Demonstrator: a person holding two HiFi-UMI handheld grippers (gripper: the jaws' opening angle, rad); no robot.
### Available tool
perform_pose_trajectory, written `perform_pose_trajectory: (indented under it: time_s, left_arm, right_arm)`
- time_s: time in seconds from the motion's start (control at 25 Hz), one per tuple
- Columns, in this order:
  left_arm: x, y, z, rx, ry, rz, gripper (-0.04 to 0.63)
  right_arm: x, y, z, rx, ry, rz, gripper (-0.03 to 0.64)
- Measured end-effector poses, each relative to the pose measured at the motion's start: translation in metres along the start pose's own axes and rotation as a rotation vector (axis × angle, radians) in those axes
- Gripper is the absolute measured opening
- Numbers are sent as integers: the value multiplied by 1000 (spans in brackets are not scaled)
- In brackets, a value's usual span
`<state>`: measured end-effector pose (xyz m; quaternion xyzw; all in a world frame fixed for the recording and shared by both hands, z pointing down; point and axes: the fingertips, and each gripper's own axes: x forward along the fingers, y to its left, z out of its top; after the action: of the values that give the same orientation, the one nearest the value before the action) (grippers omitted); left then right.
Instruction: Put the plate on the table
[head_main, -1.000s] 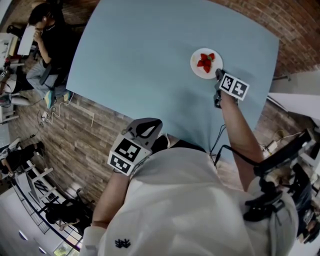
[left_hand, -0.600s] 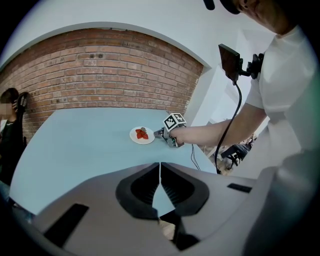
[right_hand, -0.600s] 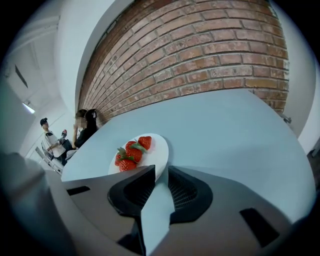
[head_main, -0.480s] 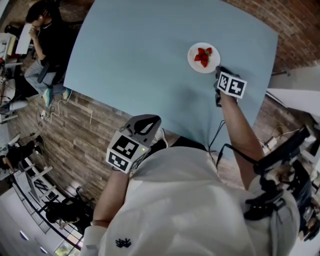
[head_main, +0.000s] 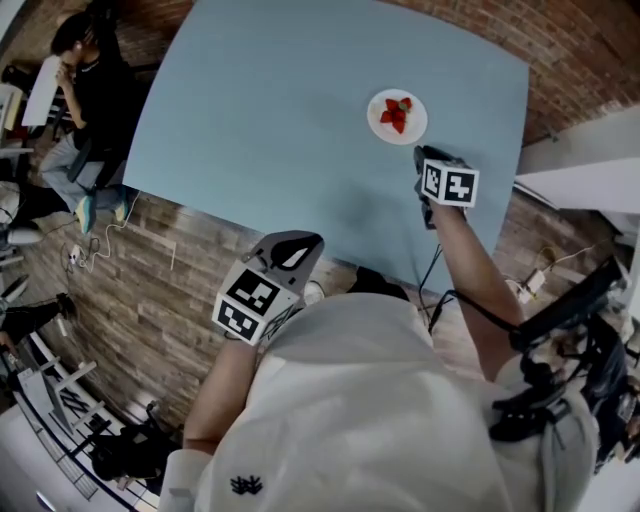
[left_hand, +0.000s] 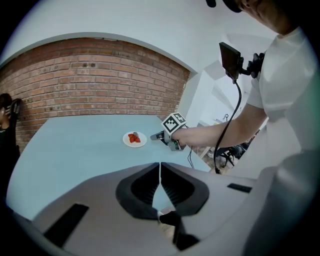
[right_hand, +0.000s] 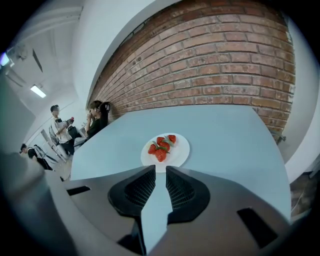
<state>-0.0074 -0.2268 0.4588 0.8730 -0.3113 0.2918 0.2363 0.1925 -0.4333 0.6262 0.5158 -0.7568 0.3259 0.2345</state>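
Observation:
A small white plate (head_main: 410, 126) with a few strawberries (head_main: 394, 113) rests on the light blue table (head_main: 270, 110), near its right end. My right gripper (head_main: 419, 154) hovers just short of the plate's near rim, apart from it. In the right gripper view, its jaws (right_hand: 160, 170) stand slightly open with nothing between them, and the plate (right_hand: 179, 151) lies just beyond the tips. My left gripper (head_main: 297, 246) hangs off the table's near edge, close to my body. Its jaws (left_hand: 160, 166) are shut and hold nothing. The left gripper view shows the plate (left_hand: 129, 143) and the right gripper (left_hand: 156, 135) far ahead.
A brick wall (right_hand: 225, 65) runs behind the table's far side. A seated person (head_main: 85, 60) is beyond the table's left end, and two people (right_hand: 60, 129) stand farther off. A cable (head_main: 432, 275) hangs from my right arm. Wood-plank floor (head_main: 150, 290) lies below the near edge.
My right gripper was at the plate's rim and has drawn back toward me, leaving the plate on the table. The left gripper has stayed put.

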Motion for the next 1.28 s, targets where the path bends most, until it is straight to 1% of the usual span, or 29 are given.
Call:
perform_pose_trajectory:
  time_s: [0.16,0.36,0.6,0.64,0.8,1.0,1.28]
  left_arm:
    - [-16,-5,-5,32,-34,-32,11]
    - [-52,-18,-29,64,-55,-48,11]
    - [-87,-35,-44,107,-121,-78,11]
    - [-94,-40,-50,109,-127,-84,11]
    - [-121,-55,-79,109,-147,-100,11]
    - [-150,-71,-110,83,-193,-126,11]
    - [-167,-86,-136,104,-207,-147,11]
  right_arm:
    - [-27,27,-4,-35,-14,9,67]
    - [-65,91,-37,-25,-13,95,67]
    - [-113,150,-61,-118,-17,153,59]
    - [-122,159,-67,-128,-13,156,32]
    - [-153,195,-95,-153,-11,169,9]
    - [-189,246,-134,-209,-11,216,9]
    - [-232,296,-161,-286,-39,245,9]
